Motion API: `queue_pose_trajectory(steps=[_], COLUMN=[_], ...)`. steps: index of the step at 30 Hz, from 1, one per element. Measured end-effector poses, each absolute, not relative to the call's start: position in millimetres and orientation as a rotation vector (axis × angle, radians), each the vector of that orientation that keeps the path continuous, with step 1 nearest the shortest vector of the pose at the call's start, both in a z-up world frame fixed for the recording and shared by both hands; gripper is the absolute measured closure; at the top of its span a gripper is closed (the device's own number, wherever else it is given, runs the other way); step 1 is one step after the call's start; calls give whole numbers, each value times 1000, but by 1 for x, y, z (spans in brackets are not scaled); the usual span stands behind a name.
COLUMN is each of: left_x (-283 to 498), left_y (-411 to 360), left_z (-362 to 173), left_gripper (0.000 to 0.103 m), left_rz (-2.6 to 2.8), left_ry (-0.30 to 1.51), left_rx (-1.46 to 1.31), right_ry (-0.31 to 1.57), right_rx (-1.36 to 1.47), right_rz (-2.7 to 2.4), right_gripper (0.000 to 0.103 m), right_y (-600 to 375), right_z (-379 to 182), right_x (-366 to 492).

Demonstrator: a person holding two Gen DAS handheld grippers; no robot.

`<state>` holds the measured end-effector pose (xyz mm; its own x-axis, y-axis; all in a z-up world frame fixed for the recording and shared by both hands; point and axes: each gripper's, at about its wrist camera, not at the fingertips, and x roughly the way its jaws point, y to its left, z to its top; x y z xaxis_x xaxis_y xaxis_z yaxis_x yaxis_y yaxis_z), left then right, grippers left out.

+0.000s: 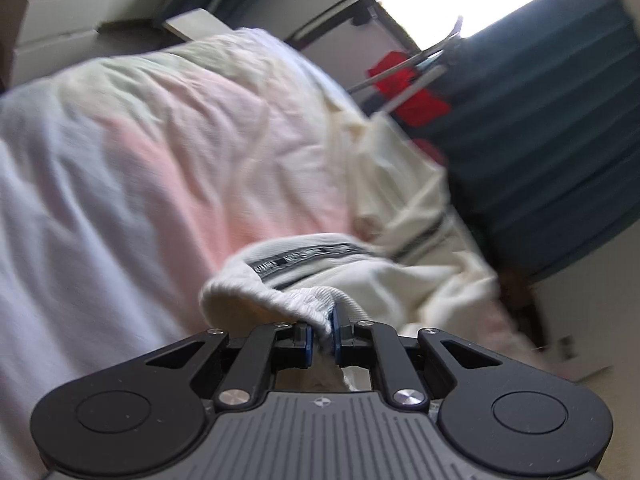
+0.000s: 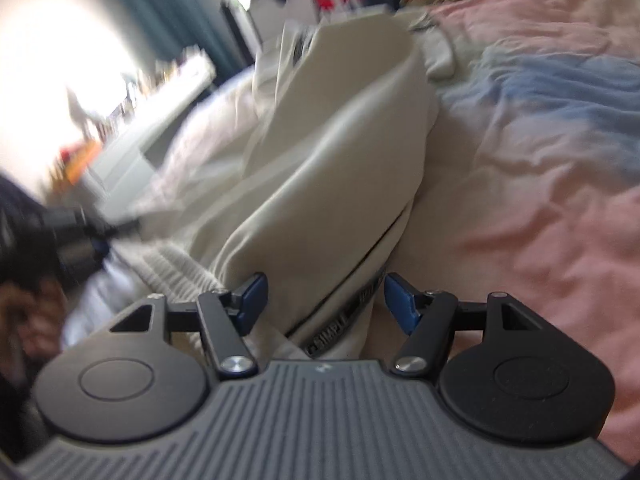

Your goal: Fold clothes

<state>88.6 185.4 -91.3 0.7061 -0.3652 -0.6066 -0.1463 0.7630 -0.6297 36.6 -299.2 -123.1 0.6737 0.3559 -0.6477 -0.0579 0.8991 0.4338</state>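
In the left wrist view, the left hand-held gripper, at the bottom centre of the frame, had its blue-padded jaws pinched tight on the ribbed white waistband of a cream-coloured cotton garment with a dark lettered stripe, which trailed off toward the right of the frame across a bed covered in a rumpled pink, white and pale blue quilt. In the right wrist view, the right hand-held gripper stood wide apart at the lower centre, its blue pads straddling a fold of the same cream garment without clamping it, while the garment ran up the middle of the frame over the quilt, and a red cloth on a metal drying rack showed blurred in the upper right of the left view.
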Motion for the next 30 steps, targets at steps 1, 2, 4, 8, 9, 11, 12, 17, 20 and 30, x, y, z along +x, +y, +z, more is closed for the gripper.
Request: queue_pose_trajectory(steps=[1, 2, 4, 8, 9, 11, 12, 17, 20, 30], left_x=[89, 90, 91, 83, 79, 71, 67, 54, 56, 98], left_y=[184, 182, 176, 172, 173, 175, 175, 187, 203, 208], left_z=[-93, -94, -94, -87, -85, -80, -77, -69, -72, -100], left_gripper=[91, 90, 88, 82, 82, 79, 73, 54, 52, 52], left_rz=[-126, -119, -114, -160, -168, -178, -181, -98, -1, -65], left_ry=[817, 840, 868, 884, 886, 873, 863, 820, 804, 907], left_rx=[-673, -635, -575, -521, -518, -534, -545, -597, -665, -718], right_ry=[833, 864, 879, 899, 902, 909, 897, 790, 753, 846], right_rx=[356, 312, 266, 280, 294, 322, 330, 398, 475, 736], right_rz=[236, 231, 237, 252, 265, 293, 303, 314, 302, 337], right_gripper=[38, 38, 38, 50, 57, 75, 79, 88, 88, 66], right_y=[-292, -285, -283, -289, -291, -294, -295, -310, -327, -345], right_z=[-128, -133, -139, -137, -136, -134, -131, -109, -102, -126], right_x=[40, 42, 41, 36, 35, 32, 31, 16, 4, 21])
